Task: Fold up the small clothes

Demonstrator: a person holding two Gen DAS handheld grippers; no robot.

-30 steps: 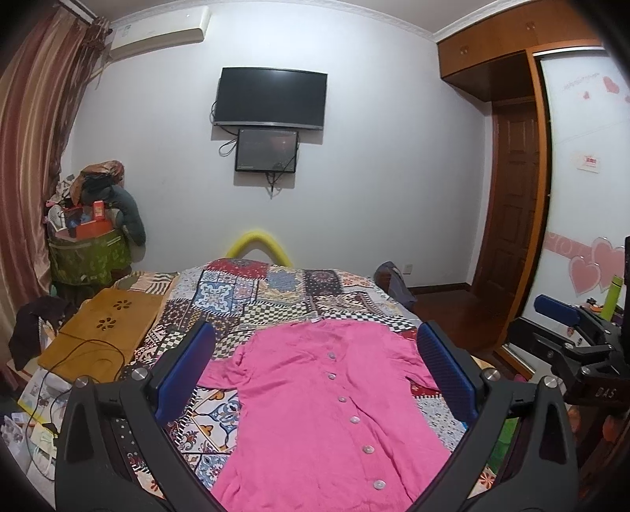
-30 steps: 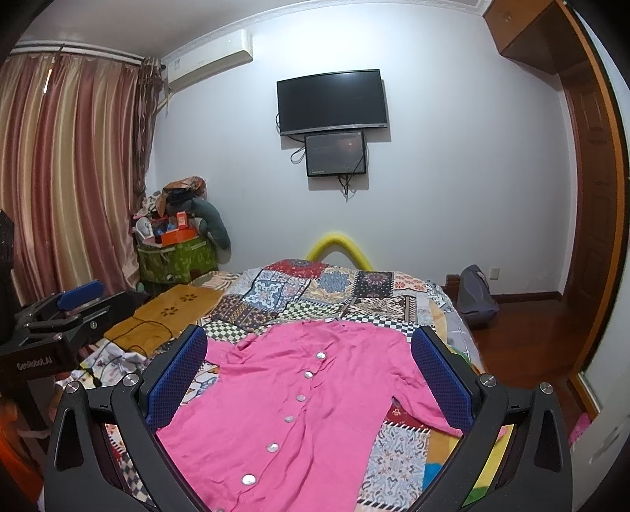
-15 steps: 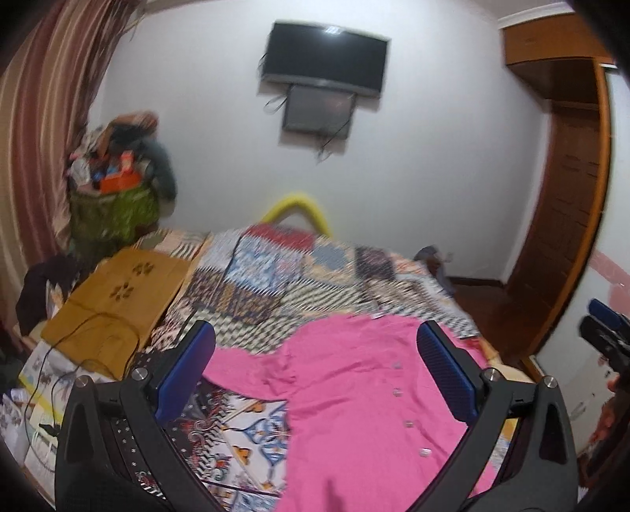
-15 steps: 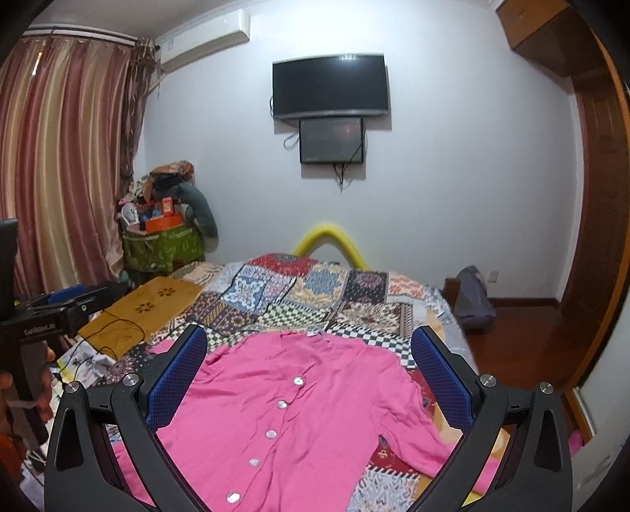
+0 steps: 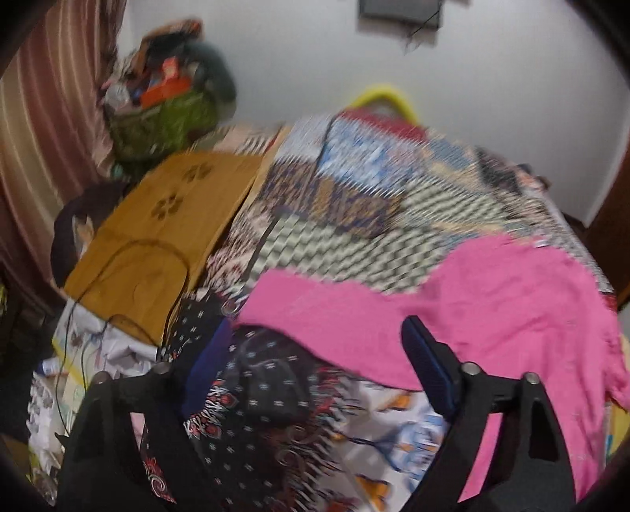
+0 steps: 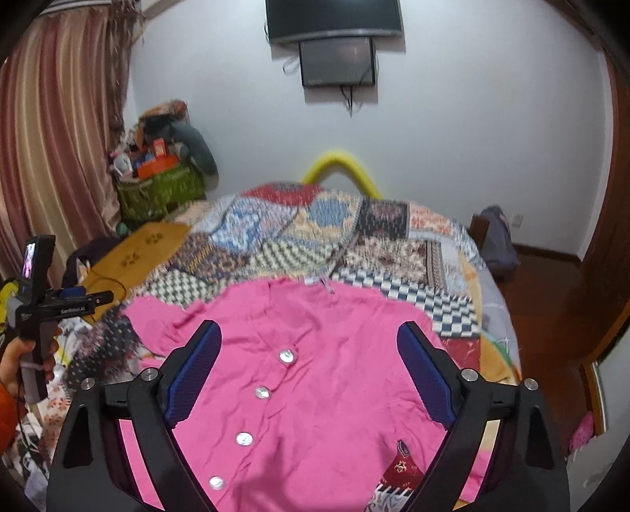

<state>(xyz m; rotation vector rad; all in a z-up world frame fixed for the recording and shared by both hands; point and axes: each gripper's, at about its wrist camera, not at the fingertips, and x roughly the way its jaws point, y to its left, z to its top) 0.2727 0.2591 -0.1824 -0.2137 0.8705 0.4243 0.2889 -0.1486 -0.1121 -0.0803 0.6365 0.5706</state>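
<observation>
A pink buttoned shirt [image 6: 315,378] lies spread flat, front up, on a patchwork bedspread [image 6: 315,244]. My right gripper [image 6: 311,370] is open and empty, hovering over the shirt's chest near the button row. In the left wrist view the shirt [image 5: 492,307] lies to the right, with its left sleeve [image 5: 299,303] stretched toward the bed's left side. My left gripper [image 5: 315,362] is open and empty, just short of that sleeve's lower edge. The left wrist view is blurred by motion. The left gripper also shows at the left edge of the right wrist view [image 6: 43,303].
A mustard-yellow cloth [image 5: 165,220] with a black cable lies on the bed's left side. A green basket of clutter [image 6: 157,193] stands by the curtain. A TV [image 6: 334,19] hangs on the far wall. A dark bag [image 6: 498,240] sits on the floor right of the bed.
My left gripper has swung left and down toward the shirt's left sleeve; its view is now blurred. My right gripper has come lower and closer over the shirt's chest.
</observation>
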